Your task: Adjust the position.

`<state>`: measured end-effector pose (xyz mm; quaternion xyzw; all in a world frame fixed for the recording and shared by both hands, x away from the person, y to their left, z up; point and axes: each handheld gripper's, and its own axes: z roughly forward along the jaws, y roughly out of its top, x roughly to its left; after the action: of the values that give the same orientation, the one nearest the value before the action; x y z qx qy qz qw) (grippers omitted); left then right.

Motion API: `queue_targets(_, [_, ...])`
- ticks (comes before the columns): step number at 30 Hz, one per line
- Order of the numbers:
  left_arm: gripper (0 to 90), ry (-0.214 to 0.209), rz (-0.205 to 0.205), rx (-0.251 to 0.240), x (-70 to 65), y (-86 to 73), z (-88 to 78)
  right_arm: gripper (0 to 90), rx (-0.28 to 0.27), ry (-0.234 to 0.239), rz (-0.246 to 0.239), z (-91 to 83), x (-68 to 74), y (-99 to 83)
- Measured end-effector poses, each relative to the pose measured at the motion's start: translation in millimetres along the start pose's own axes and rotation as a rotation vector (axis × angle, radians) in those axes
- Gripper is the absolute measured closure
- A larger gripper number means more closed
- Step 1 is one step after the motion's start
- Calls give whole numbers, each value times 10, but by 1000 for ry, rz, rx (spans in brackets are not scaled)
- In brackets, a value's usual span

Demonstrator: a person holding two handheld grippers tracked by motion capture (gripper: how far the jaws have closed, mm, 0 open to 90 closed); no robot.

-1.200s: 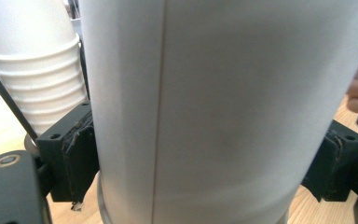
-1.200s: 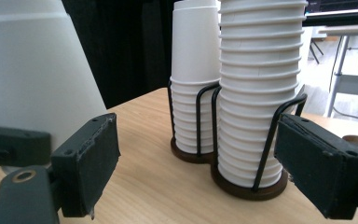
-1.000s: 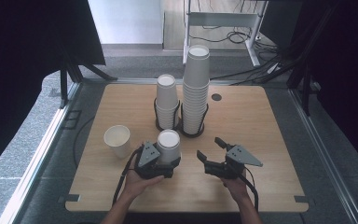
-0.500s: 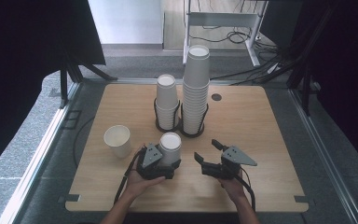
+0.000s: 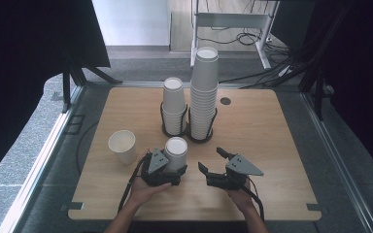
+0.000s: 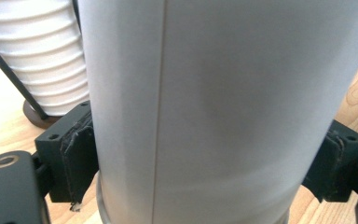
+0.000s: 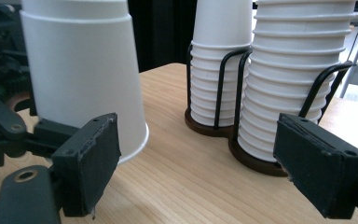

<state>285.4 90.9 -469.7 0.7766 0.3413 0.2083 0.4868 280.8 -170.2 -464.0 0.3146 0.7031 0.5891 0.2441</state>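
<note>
Your left claw (image 5: 175, 167) sits low and level, its two pads pressed flat against something held between them. Your right claw (image 5: 212, 161) rests just beside it, jaws spread wide with nothing between. Both forearms come in from the near edge, hands wrapped around the handles.

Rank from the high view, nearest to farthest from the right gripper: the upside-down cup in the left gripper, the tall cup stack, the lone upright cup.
1. Upside-down cup, just left of the right gripper.
2. Tall cup stack, behind it.
3. Lone upright cup, far left.
</note>
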Motion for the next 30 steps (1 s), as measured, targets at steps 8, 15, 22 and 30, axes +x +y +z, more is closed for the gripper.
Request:
queue_targets(8, [121, -25, 15, 24, -24, -17, 115, 152, -6, 1, 13, -46, 0, 20])
queue_targets(15, [121, -15, 27, 44, -28, -48, 142, 154, -4, 16, 8, -14, 53, 30])
queue_targets(22, [122, -17, 35, 61, -65, -75, 194, 153, 1, 51, 17, 16, 93, 13])
queue_targets(30, [122, -32, 71, 87, -149, -118, 252, 146, 12, 87, 42, 78, 121, -2])
